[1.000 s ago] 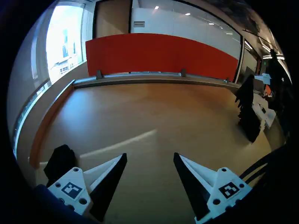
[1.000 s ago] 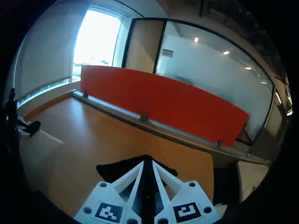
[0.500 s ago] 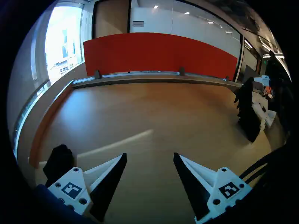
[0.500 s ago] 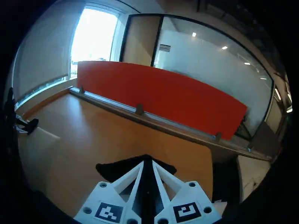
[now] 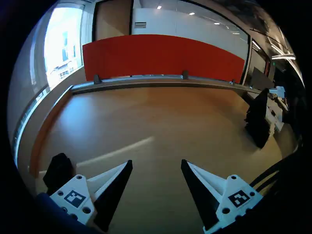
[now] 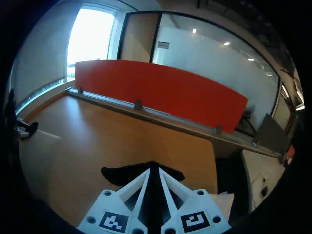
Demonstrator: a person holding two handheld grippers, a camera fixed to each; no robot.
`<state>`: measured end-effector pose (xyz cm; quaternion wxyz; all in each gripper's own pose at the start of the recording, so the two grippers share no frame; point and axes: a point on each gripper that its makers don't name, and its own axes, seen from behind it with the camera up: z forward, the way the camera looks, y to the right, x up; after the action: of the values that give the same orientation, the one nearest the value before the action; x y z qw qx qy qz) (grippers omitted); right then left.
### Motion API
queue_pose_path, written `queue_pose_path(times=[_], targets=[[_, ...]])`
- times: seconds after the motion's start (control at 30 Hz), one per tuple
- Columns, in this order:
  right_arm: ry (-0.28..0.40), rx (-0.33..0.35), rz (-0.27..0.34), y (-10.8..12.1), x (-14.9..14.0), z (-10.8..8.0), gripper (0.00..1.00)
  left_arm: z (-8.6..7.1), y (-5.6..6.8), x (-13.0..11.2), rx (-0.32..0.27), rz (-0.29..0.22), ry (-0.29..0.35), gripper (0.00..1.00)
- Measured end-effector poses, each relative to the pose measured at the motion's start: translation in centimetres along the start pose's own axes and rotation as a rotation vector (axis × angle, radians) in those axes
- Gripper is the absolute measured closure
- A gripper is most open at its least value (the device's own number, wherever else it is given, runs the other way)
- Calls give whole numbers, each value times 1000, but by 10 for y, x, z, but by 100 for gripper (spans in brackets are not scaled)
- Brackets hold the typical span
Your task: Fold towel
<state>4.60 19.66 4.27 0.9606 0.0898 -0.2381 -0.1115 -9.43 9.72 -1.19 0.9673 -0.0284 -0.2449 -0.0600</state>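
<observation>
A black towel (image 6: 121, 174) hangs from my right gripper (image 6: 154, 168), which is shut on it; dark cloth spreads out to both sides under the fingertips, over the wooden table (image 6: 97, 132). In the left gripper view the same towel (image 5: 257, 124) dangles as a dark bunch at the table's right end. My left gripper (image 5: 156, 162) stands open low over the table (image 5: 156, 113), with only bare wood between its fingers. A small dark object (image 5: 58, 171) lies just left of the left finger; I cannot tell what it is.
A long red divider (image 5: 163, 54) (image 6: 163, 91) closes off the table's far edge. A raised ledge (image 5: 46, 124) and windows run along the left. A second desk (image 6: 261, 171) with cables lies past the right end. A dark shape (image 6: 23, 128) pokes in at the far left.
The towel in the right gripper has drifted a little lower and to the right in the left gripper view. The right gripper view has swung slightly to the right. Both grippers keep their states.
</observation>
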Motion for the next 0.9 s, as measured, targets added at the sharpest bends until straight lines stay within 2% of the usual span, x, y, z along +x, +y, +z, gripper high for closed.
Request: queue_pose_path(times=[0.37, 0.73, 0.9], targets=[[-37, -46, 38, 4, -44, -25, 98, -4, 3, -2, -11, 12, 3, 8], [-84, -101, 40, 11, -83, -41, 98, -8, 5, -5, -19, 27, 2, 8], [-112, -124, 59, 20, -101, -44, 98, -10, 4, -7, -19, 34, 1, 7]])
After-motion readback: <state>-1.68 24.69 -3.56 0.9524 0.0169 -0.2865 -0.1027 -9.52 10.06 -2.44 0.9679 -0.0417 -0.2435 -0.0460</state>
